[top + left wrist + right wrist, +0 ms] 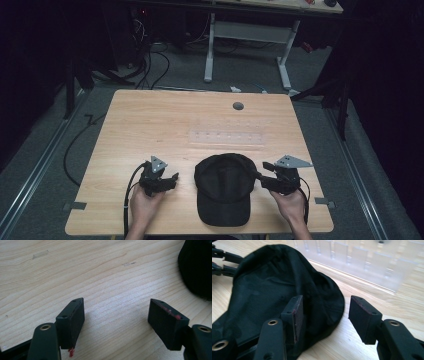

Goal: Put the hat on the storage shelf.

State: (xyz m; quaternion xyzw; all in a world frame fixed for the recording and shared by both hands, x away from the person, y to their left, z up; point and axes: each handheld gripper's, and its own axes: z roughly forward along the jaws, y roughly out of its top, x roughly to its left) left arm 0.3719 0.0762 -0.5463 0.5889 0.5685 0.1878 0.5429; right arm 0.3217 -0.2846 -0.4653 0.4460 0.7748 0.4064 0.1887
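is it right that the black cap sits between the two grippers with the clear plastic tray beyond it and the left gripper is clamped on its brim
Not quite: the left gripper holds nothing. The left gripper view shows its jaws open over bare table, the black cap off to one side. The rest stands: in the high view the cap lies between the grippers, the clear plastic tray beyond it.

One black cap (223,187) lies near the front edge of the one wooden table (150,120). Two grippers flank it, the left gripper (172,178) and the right gripper (263,172). Beyond the cap lies one clear plastic tray (227,137), probably ridged. One grey round spot (238,106) sits farther back.
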